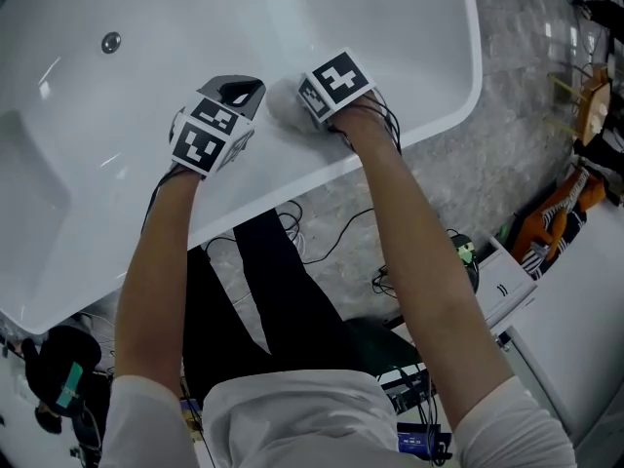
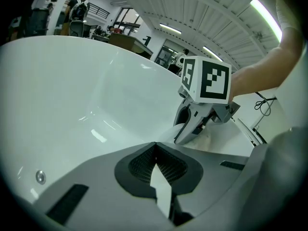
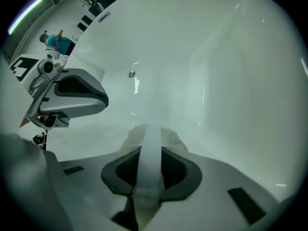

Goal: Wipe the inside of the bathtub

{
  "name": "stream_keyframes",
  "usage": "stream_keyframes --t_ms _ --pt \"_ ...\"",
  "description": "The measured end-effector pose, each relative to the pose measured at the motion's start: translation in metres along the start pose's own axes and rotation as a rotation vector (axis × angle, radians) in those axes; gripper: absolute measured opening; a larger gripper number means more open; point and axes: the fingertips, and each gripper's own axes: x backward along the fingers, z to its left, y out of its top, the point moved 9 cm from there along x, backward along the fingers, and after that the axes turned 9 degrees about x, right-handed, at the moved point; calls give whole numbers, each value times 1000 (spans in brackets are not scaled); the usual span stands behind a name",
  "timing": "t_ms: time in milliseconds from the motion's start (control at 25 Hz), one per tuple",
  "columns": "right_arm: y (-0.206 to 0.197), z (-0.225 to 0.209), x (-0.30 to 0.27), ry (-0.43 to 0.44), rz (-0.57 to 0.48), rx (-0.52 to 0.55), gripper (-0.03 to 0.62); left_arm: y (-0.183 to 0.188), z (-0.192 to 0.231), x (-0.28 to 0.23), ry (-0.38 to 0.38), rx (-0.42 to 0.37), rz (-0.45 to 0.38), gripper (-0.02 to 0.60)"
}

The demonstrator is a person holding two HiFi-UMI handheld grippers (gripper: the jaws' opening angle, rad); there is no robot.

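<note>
The white bathtub (image 1: pixel 429 115) fills the upper head view, its drain (image 1: pixel 111 42) at the far left. Both grippers hang just inside its near rim. My right gripper (image 1: pixel 300 113) is shut on a fuzzy off-white wiping pad (image 1: pixel 280 105) that rests against the tub wall. In the right gripper view a white strap (image 3: pixel 150 158) runs over the pad (image 3: pixel 166 136) between the jaws. My left gripper (image 1: pixel 244 93) sits close to the left of the pad, jaws together with nothing in them. In the left gripper view its tips (image 2: pixel 155 148) meet.
Cables (image 1: pixel 322 247) lie on the marbled floor (image 1: pixel 507 154) by the person's legs. A white cabinet (image 1: pixel 575 330) stands at the right, with orange-and-black items (image 1: pixel 551 217) beside it. Dark gear (image 1: pixel 58 378) sits at the lower left.
</note>
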Motion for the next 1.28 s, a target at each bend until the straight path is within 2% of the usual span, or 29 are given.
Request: stream_keyframes --t_ms 280,800,1000,1280 --pt "-9 -23 7 -10 9 -3 95 20 -4 -28 -25 -16 -7 11" --pt "-41 -99 27 -88 62 2 95 50 -14 -72 -73 -50 -5 11" --pt "-47 -117 24 -107 74 11 95 58 -16 -93 -97 -19 -8 11" --pt "-55 -144 25 -144 104 39 95 65 -24 -120 -117 -28 14 11"
